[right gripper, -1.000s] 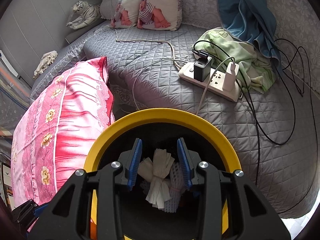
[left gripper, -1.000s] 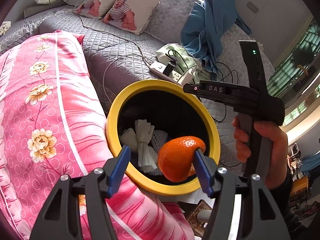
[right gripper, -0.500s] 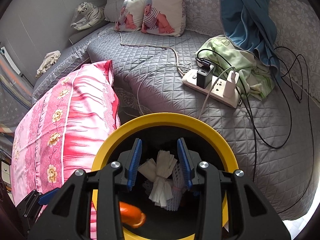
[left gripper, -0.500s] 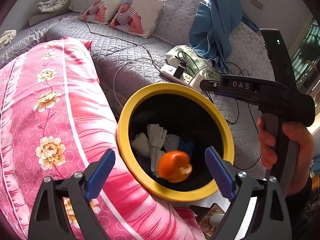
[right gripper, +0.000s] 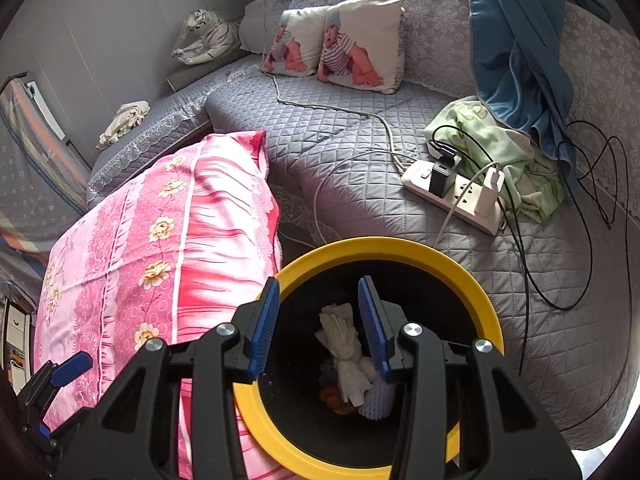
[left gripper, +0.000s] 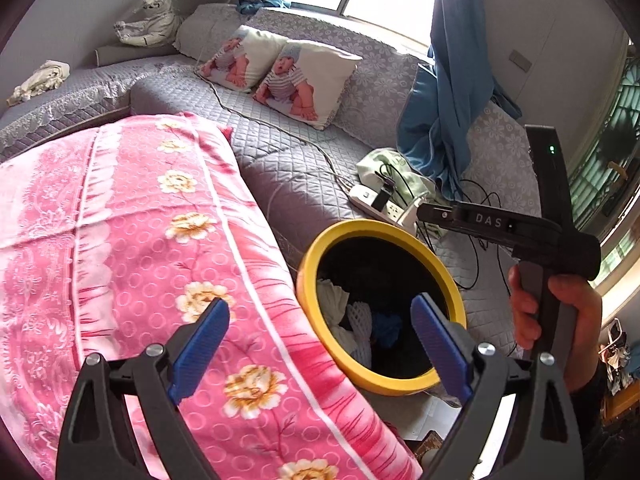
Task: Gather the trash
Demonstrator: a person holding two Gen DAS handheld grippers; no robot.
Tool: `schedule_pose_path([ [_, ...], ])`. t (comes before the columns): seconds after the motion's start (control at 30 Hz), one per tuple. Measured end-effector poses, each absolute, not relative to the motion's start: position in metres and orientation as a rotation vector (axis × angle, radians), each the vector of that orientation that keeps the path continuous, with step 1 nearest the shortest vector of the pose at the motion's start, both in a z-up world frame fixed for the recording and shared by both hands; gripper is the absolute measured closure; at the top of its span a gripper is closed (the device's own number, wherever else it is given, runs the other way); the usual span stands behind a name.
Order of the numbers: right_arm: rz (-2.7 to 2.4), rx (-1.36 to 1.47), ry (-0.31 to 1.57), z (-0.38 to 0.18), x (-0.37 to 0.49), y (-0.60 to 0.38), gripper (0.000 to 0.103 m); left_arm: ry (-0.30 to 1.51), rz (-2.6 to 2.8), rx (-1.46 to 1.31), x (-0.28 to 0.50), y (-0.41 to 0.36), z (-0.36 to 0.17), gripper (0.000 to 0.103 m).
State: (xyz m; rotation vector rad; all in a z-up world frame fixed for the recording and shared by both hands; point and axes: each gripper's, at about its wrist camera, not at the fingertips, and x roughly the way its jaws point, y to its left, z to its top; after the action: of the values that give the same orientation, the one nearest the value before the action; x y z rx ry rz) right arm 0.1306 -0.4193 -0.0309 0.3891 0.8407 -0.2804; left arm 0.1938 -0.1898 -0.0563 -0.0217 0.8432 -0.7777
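Right wrist: orange peel (right gripper: pixel 334 396) inside yellow-rimmed bin (right gripper: pixel 440 256).

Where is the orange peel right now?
In the right wrist view, the orange peel lies at the bottom of the yellow-rimmed bin, left of the white paper wad.

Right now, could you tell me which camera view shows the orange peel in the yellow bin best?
The right wrist view: it looks almost straight down into the yellow bin, where the orange peel lies at the bottom beside white tissue. The left wrist view sees the bin obliquely; the peel is hidden there.
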Motion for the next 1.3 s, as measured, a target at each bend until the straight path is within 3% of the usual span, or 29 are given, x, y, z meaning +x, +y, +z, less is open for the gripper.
schedule_pose_path([
  [0.2,-0.149,0.326,0.766,-0.007,0.127,-0.349,0.058,0.678,-0.639,-0.055,0.176,-0.102,-0.023,0.011],
  [0.43,-0.019,0.251,0.702,0.003,0.12,-0.26,0.045,0.543,-0.456,-0.081,0.147,-0.013,-0.003,0.008],
  [0.67,-0.066,0.216,0.53,0.007,0.086,-0.199,0.011,0.424,-0.267,-0.075,0.108,0.043,-0.005,0.008],
  [0.9,-0.147,0.197,0.37,0.007,0.047,-0.168,0.008,0.337,-0.193,-0.121,0.068,0.067,-0.005,0.008],
  [1.3,-0.235,0.12,0.256,0.008,0.011,-0.14,0.008,0.292,-0.056,-0.071,0.035,0.065,0.004,0.008],
])
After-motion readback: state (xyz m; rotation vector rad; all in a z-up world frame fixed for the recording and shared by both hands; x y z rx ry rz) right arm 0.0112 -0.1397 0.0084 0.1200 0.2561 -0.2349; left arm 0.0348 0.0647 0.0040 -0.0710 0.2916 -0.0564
